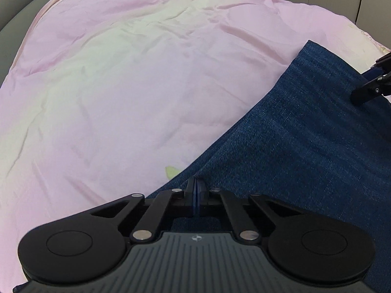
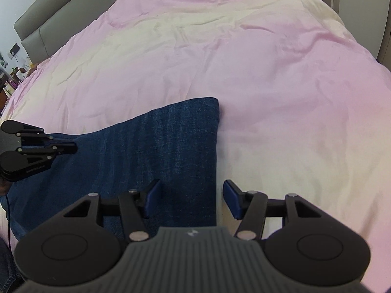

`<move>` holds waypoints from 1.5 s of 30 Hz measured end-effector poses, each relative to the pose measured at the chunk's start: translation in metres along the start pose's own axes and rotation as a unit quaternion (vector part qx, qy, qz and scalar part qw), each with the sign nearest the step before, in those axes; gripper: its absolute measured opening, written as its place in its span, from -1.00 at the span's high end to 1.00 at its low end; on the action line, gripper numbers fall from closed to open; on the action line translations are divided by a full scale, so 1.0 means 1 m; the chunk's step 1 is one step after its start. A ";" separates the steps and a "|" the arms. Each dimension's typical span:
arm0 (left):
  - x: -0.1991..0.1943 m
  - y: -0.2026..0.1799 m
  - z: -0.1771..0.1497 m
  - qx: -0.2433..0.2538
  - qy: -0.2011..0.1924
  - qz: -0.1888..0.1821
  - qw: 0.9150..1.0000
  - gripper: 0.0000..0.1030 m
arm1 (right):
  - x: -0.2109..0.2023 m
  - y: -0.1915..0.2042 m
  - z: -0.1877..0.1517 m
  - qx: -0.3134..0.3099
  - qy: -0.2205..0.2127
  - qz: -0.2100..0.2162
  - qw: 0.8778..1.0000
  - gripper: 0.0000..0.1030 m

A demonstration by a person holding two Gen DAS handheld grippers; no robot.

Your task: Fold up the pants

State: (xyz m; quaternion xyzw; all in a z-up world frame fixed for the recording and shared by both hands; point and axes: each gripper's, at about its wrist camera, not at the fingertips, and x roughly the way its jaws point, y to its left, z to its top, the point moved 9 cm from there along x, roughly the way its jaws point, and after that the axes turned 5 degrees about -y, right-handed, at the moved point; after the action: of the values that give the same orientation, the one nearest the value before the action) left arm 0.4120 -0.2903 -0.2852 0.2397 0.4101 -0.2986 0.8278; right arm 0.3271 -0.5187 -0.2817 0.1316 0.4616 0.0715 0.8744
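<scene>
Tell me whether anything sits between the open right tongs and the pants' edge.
Nothing visible does. The right tongs hang open straddling the right edge of the pants, one finger over denim, the other over the pink duvet. The left tongs look shut at the pants' other edge.

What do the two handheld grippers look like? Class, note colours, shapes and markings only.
Both the left gripper and the right gripper are matte black, with two round discs, slim linkage bars joined by silver rivets, and a grey ribbed body bearing a small white emblem. The finger pads are dark blue.
</scene>
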 end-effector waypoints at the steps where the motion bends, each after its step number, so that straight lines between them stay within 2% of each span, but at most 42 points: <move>1: 0.004 0.001 0.001 -0.003 -0.001 0.004 1.000 0.94 | 0.003 -0.002 0.000 0.006 0.002 0.004 1.000 -0.02; 5: 0.006 0.000 0.005 -0.005 -0.002 0.017 1.000 0.94 | 0.011 -0.007 -0.003 0.022 0.005 0.015 1.000 -0.02; 9: -0.021 0.000 0.005 -0.009 -0.015 0.028 0.999 0.94 | 0.005 -0.007 -0.007 0.046 0.010 0.031 0.998 -0.02; 14: -0.070 -0.022 -0.006 0.018 -0.019 -0.013 1.000 0.94 | -0.014 -0.005 -0.025 0.078 0.030 0.051 0.995 -0.02; 19: -0.100 -0.059 -0.036 0.068 0.005 -0.060 0.996 0.93 | -0.026 -0.006 -0.049 0.076 0.056 0.049 0.994 0.07; 25: -0.085 -0.086 -0.061 0.106 0.044 -0.076 0.990 0.98 | -0.029 -0.010 -0.067 0.110 0.067 0.062 0.990 0.08; 27: -0.076 -0.088 -0.066 0.110 0.058 -0.081 0.989 1.00 | -0.028 -0.009 -0.068 0.118 0.068 0.066 0.988 0.17; 31: -0.058 -0.099 -0.072 0.144 0.073 -0.065 0.985 1.00 | -0.024 -0.013 -0.070 0.150 0.068 0.076 0.983 0.43; 35: -0.068 -0.103 -0.071 0.170 0.064 -0.060 0.982 1.00 | -0.034 -0.012 -0.064 0.166 0.063 0.085 0.980 0.72; 38: -0.093 -0.107 -0.069 0.163 0.039 -0.110 0.980 1.00 | -0.052 -0.005 -0.051 0.171 0.050 0.097 0.979 0.73; 41: -0.099 -0.109 -0.074 0.172 0.038 -0.111 0.978 1.00 | -0.071 0.005 -0.036 0.167 0.037 0.104 0.980 0.74; 45: -0.087 -0.118 -0.083 0.165 0.037 -0.111 0.979 1.00 | -0.086 0.025 -0.020 0.176 0.024 0.117 0.977 0.74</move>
State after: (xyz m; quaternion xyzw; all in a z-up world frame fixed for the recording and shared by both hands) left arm 0.2443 -0.2944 -0.2774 0.3367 0.4095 -0.4429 0.7230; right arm 0.2621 -0.5125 -0.2170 0.3345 0.4690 0.0944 0.8119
